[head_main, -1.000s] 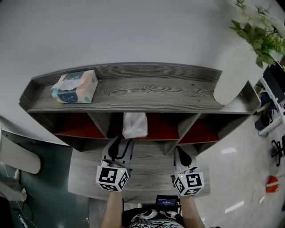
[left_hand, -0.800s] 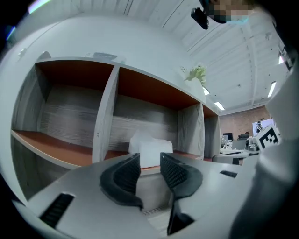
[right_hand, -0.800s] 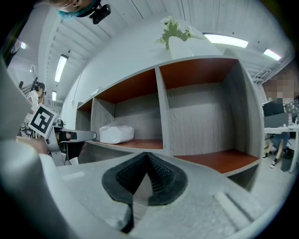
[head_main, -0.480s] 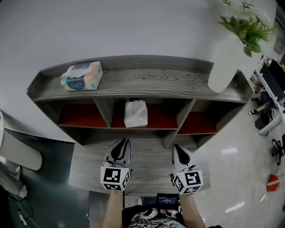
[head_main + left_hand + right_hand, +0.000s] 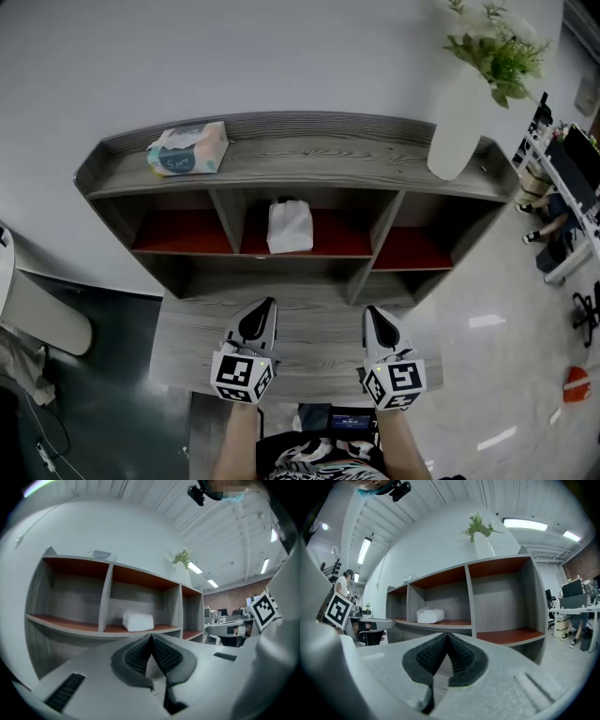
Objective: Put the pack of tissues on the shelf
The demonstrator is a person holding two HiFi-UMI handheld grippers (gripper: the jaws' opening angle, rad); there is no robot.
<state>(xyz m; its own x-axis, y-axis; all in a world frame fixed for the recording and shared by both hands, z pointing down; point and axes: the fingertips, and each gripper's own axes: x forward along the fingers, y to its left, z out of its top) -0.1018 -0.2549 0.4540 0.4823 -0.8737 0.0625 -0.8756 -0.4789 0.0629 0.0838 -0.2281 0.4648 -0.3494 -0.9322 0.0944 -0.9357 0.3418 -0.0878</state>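
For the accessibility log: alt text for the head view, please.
A white pack of tissues lies in the middle compartment of a grey shelf. Nearer the camera, the left gripper and right gripper are both shut and empty.

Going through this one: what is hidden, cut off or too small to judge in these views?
Head view: print on the tissue box atop the shelf, too small to read.
Head view: the plant in the vase, cut off by the top edge.
All views: whether the pack of tissues touches its compartment's back wall; the angle and shadow hide it.
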